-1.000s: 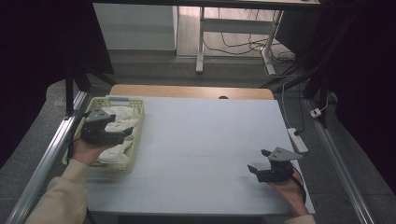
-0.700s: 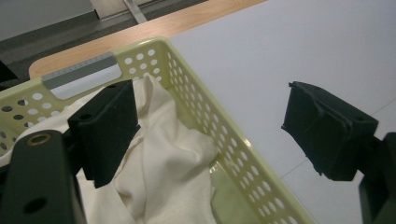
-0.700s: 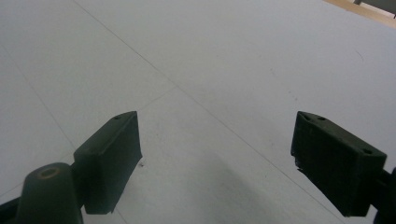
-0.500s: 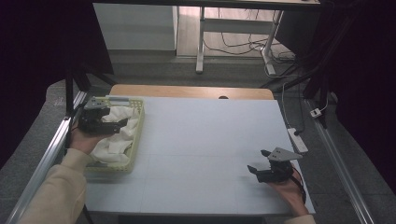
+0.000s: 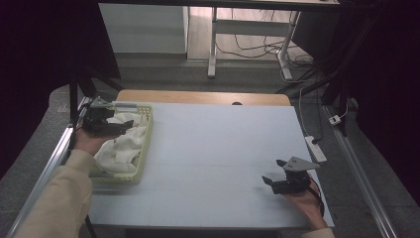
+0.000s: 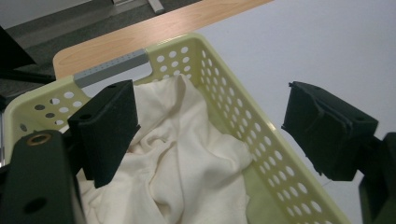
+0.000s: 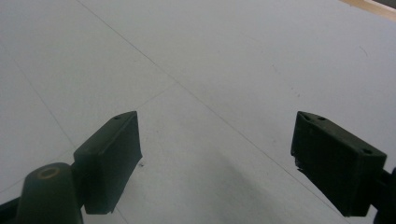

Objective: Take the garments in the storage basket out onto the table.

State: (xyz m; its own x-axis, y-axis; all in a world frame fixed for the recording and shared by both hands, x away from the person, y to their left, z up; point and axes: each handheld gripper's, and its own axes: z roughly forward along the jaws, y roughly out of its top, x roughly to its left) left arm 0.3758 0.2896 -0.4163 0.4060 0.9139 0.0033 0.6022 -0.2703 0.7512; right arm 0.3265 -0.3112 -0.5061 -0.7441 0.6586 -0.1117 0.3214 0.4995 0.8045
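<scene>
From the high view, the pale yellow perforated basket (image 5: 141,148) sits at the table's left edge with the crumpled cream cloth (image 5: 121,146) heaped inside it, and the left gripper (image 5: 110,125) hangs over the basket's far end, its 2 jaws spread with nothing pinched. The basket's long axis runs away from the person, so the cloth stretches from just under the left gripper back along the basket toward the person. The right gripper (image 5: 271,182) rests well apart from the basket, on the bare white table (image 5: 218,144) at its near right. In the left gripper view, the cloth (image 6: 187,172) lies directly below and between the parted jaws, inside the basket wall (image 6: 243,126), with the grey handle (image 6: 112,67) beyond it; a straight drop looks enough to reach it. In the right gripper view, the jaws stand wide over the white tabletop (image 7: 210,70), holding nothing. The left hand is clearly the nearer 1.
</scene>
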